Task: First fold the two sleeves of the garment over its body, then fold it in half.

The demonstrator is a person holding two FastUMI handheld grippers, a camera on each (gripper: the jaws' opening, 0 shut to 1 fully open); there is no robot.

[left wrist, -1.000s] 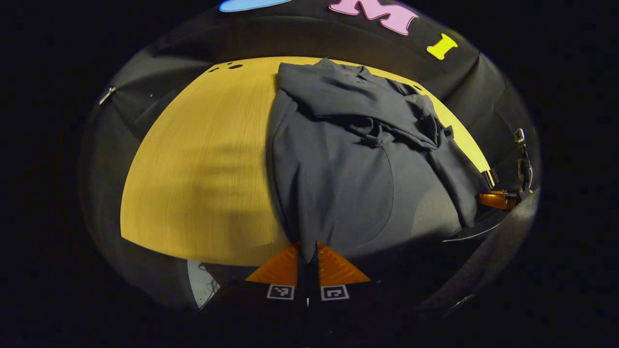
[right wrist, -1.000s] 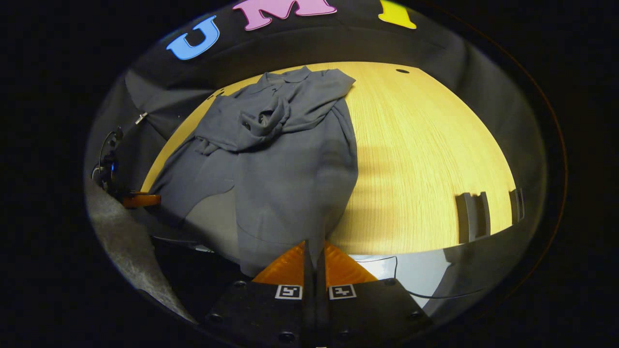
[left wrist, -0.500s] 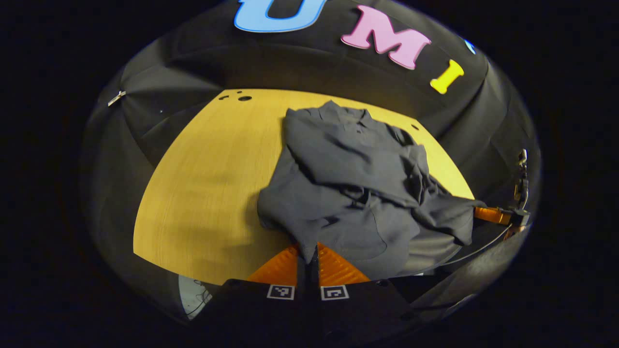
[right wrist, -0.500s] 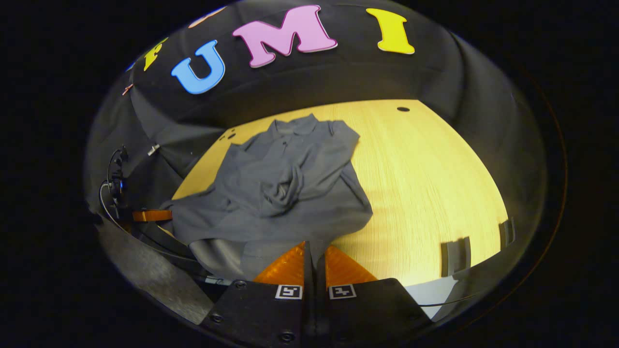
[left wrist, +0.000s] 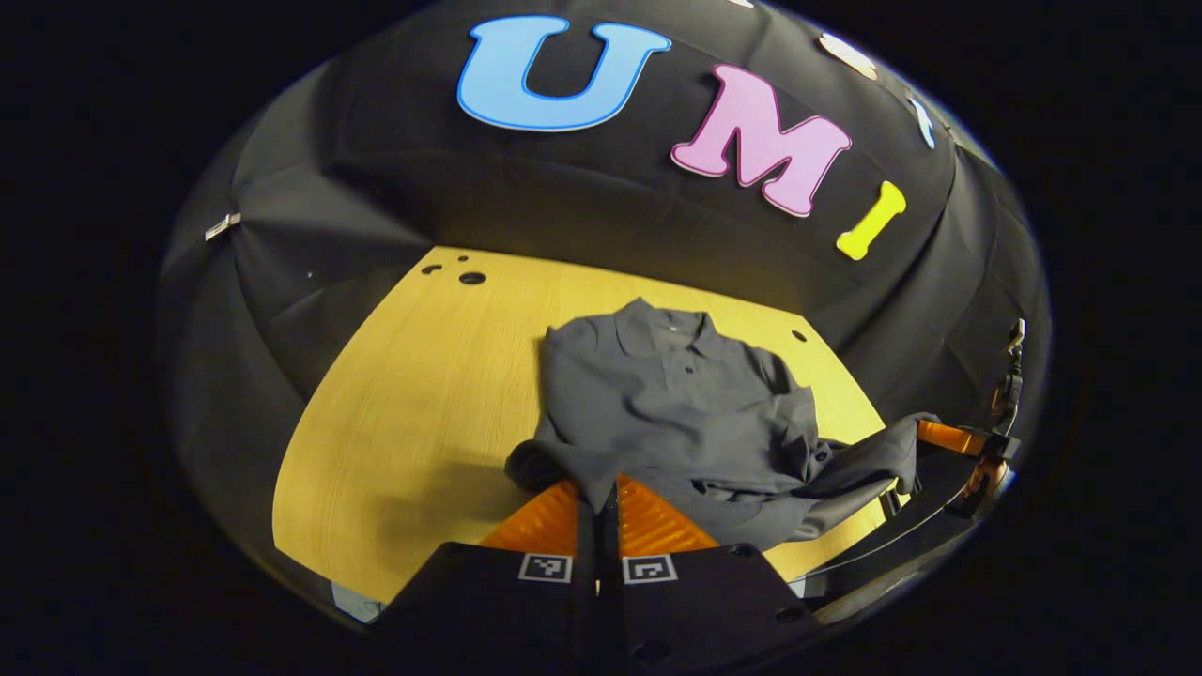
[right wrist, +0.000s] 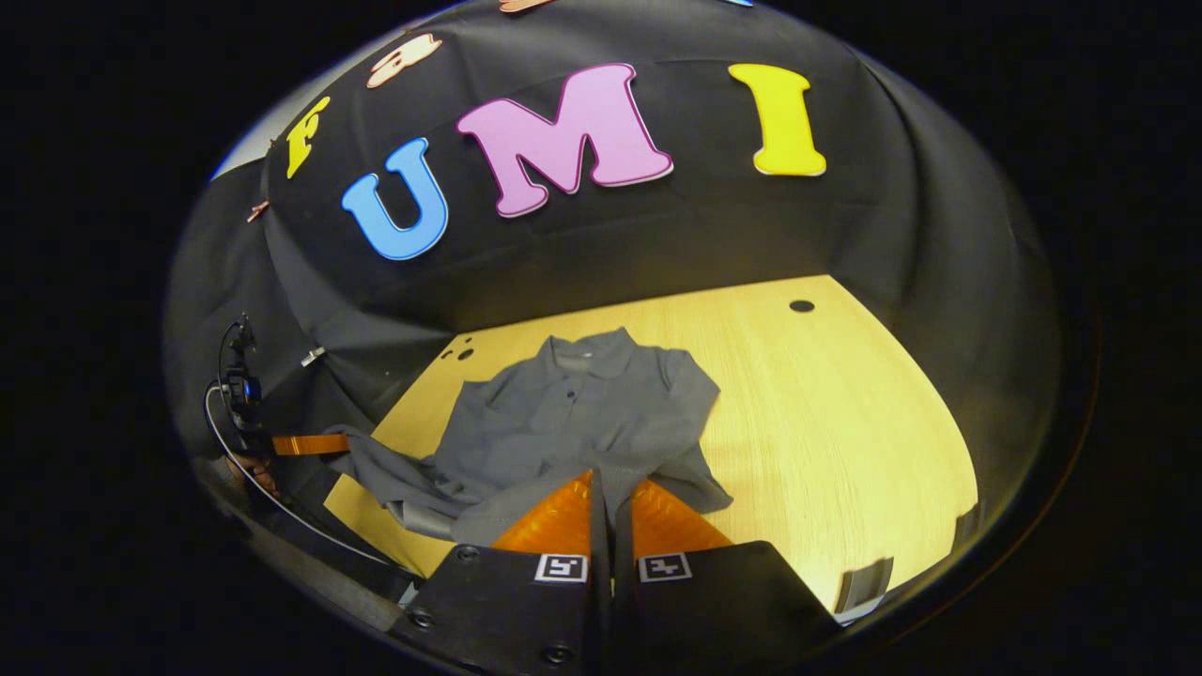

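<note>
Both sleeves seem folded in, and the left gripper [left wrist: 606, 488] and right gripper [right wrist: 612, 486], each clamped on the hem, lift the shirt [left wrist: 676, 404] on the table [left wrist: 413, 376] mid half-fold.

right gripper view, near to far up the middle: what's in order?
Right gripper, shut on the shirt hem → grey polo shirt → its collar → bare strip of wooden table → black cloth wall.
</note>
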